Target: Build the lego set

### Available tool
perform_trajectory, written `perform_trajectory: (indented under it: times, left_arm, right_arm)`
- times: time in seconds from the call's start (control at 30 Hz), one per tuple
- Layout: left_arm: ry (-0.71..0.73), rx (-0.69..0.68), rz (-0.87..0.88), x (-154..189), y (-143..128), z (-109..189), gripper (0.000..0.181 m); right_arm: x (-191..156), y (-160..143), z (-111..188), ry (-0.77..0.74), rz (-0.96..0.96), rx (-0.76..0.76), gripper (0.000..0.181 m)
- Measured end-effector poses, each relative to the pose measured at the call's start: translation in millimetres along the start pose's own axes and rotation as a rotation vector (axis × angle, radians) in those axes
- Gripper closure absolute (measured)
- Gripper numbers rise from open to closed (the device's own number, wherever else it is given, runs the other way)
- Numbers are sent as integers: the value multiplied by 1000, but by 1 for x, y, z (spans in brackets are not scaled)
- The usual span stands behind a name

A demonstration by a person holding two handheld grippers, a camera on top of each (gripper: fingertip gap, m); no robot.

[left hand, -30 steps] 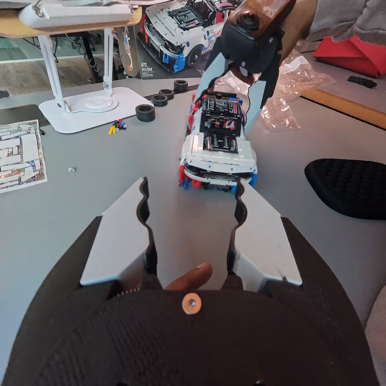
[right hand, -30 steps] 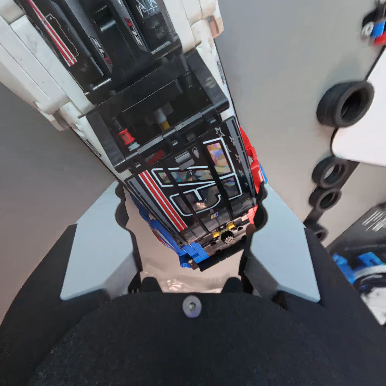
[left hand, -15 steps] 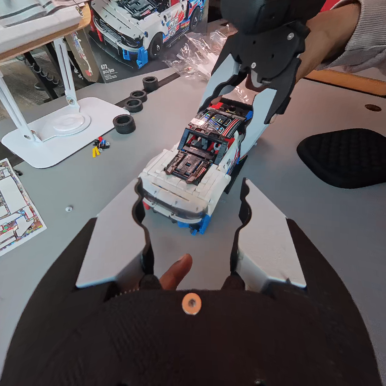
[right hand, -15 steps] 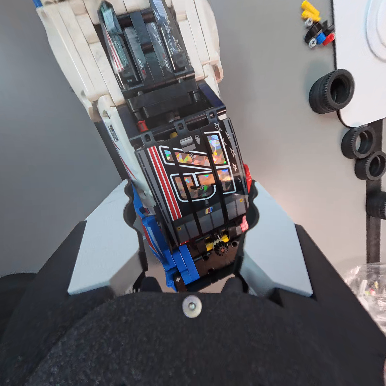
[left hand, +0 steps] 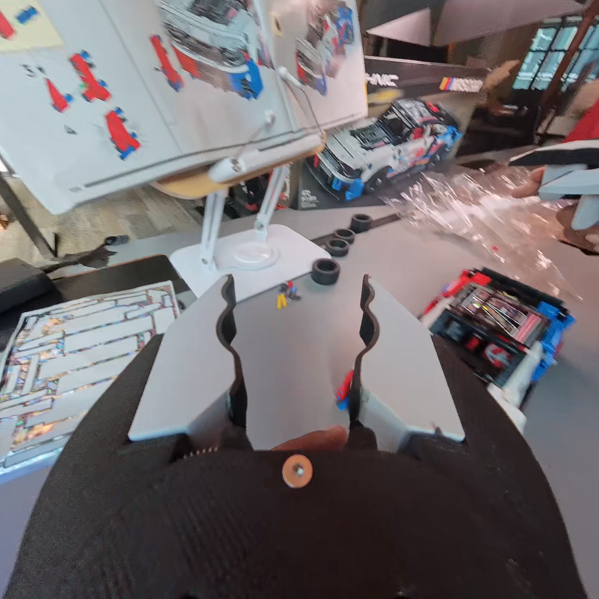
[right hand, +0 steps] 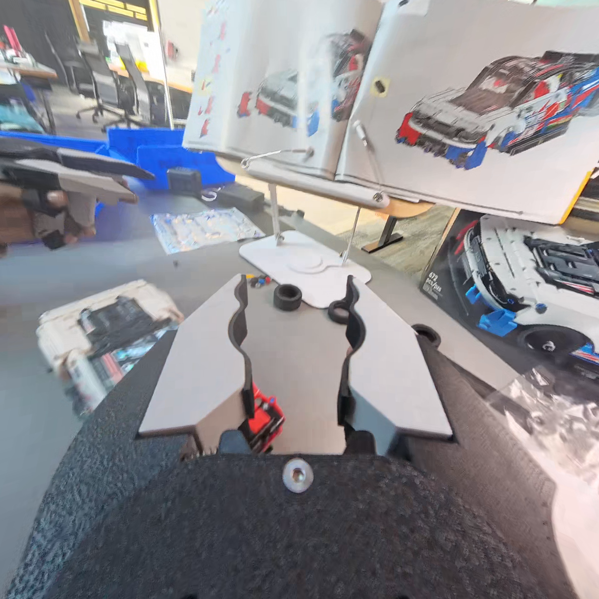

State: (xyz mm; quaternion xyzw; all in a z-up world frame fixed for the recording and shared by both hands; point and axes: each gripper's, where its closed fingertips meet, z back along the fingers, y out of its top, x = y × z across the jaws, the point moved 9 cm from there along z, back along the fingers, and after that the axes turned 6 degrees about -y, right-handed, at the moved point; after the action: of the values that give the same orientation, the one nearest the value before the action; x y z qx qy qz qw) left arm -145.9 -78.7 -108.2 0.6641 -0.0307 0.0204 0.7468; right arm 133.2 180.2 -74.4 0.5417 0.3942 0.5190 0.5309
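Observation:
The white, black, red and blue lego car (left hand: 492,327) lies on the grey table, to the right of my left gripper (left hand: 296,282), which is open and empty. In the right wrist view the car (right hand: 107,334) is blurred at the left, and my right gripper (right hand: 296,282) is open above the table. A red part (right hand: 262,418) shows low in its gap, beside the left finger, not clamped. Black tyres (left hand: 325,270) lie in a row ahead, also in the right wrist view (right hand: 287,296). Small loose pieces (left hand: 287,293) lie near them. Each gripper shows far off in the other's view.
The instruction booklet (left hand: 162,97) rests on a white stand (left hand: 246,256) ahead, with the set's box (left hand: 389,146) behind it. A sticker sheet (left hand: 81,350) lies at the left. Clear plastic bags (left hand: 470,210) lie at the right. Blue bins (right hand: 168,152) stand far off.
My right gripper has let go of the car's rear and pulled back. Both grippers have risen and turned toward the booklet. The car now lies off to the side.

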Motion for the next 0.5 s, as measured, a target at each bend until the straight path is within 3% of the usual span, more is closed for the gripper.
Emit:
perform_trajectory:
  times: [0.13, 0.3, 0.4, 0.5]
  left_arm:
    - [147, 136, -17, -28, 10, -29, 106]
    - [150, 147, -59, -20, -1, -29, 105]
    - [155, 107, -117, -17, -13, -27, 102]
    - [143, 85, -164, -17, -21, -29, 103]
  right_arm:
    - [50, -4, -89, -11, -210, 112, 114]
    - [109, -14, -194, -38, -473, 155, 88]
    - [132, -12, -231, 48, -648, 219, 92]
    - [136, -9, -247, 146, -763, 229, 121]
